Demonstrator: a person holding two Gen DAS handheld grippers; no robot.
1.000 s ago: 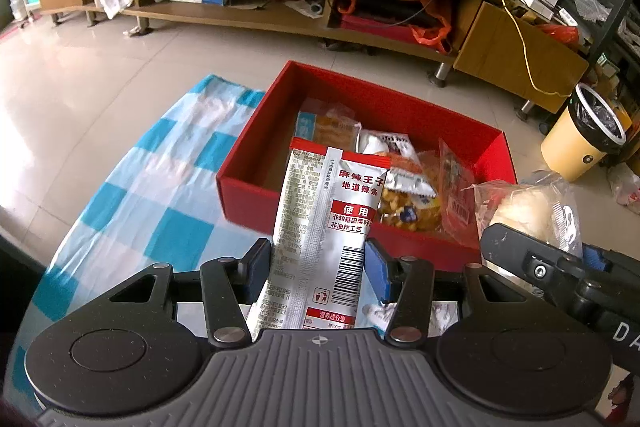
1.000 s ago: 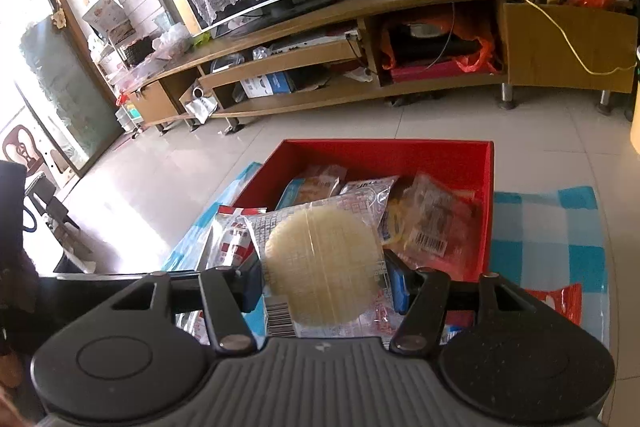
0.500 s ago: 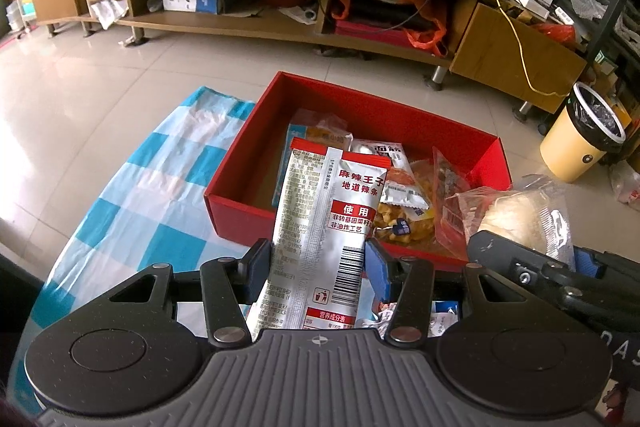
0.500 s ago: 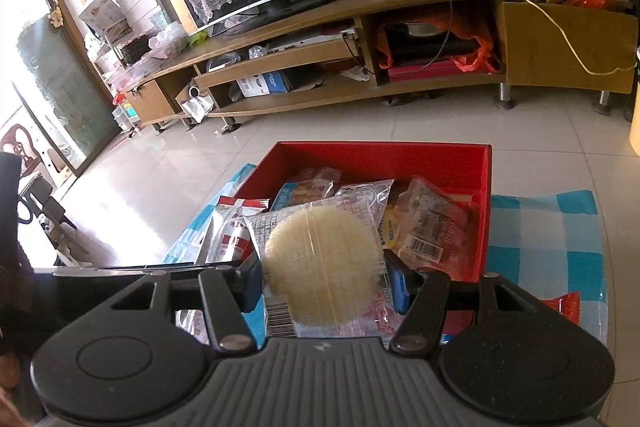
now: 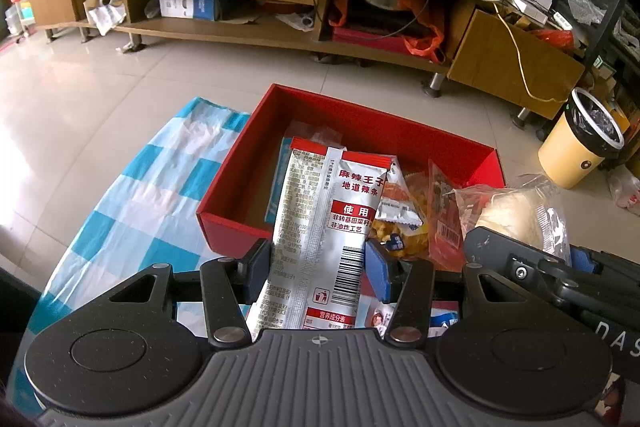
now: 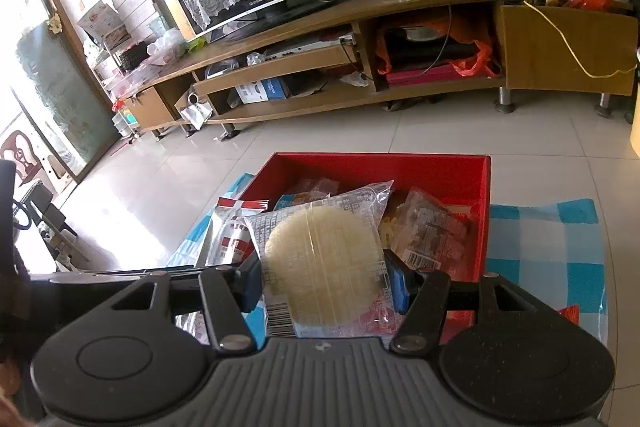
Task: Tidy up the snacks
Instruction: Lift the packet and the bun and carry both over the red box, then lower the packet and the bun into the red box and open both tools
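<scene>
Snacks ride in both tongs, nearer the red box point(image 5: 236, 195) than a second ago: left tongs point(image 5: 320, 267) pinching the silver spicy-strip packet point(image 5: 324, 227); right tongs point(image 6: 326, 281) pinching the round wrapped cake point(image 6: 320, 267); both poised above the near edge, release likely next.

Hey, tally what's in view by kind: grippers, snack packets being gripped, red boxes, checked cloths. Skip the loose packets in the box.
grippers: 2, the left gripper and the right gripper
gripped snack packets: 2, the silver-red packet and the round cake packet
red box: 1
checked cloth: 1
total: 6
</scene>
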